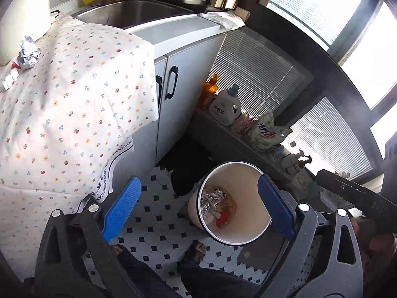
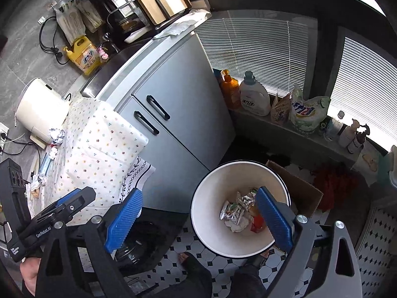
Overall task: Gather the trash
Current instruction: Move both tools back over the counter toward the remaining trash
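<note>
A white trash bin stands on the tiled floor and holds foil wrappers and a red scrap. My left gripper is open and empty, above the floor beside the bin. My right gripper is open and empty over the bin's mouth. A crumpled paper ball and a white blister pack lie on the floral tablecloth, far from both grippers.
A grey cabinet with a sink stands behind the table. Detergent bottles and bags line the window ledge. A cardboard box sits behind the bin. The person's feet stand on the floor. More scraps lie at the table's edge.
</note>
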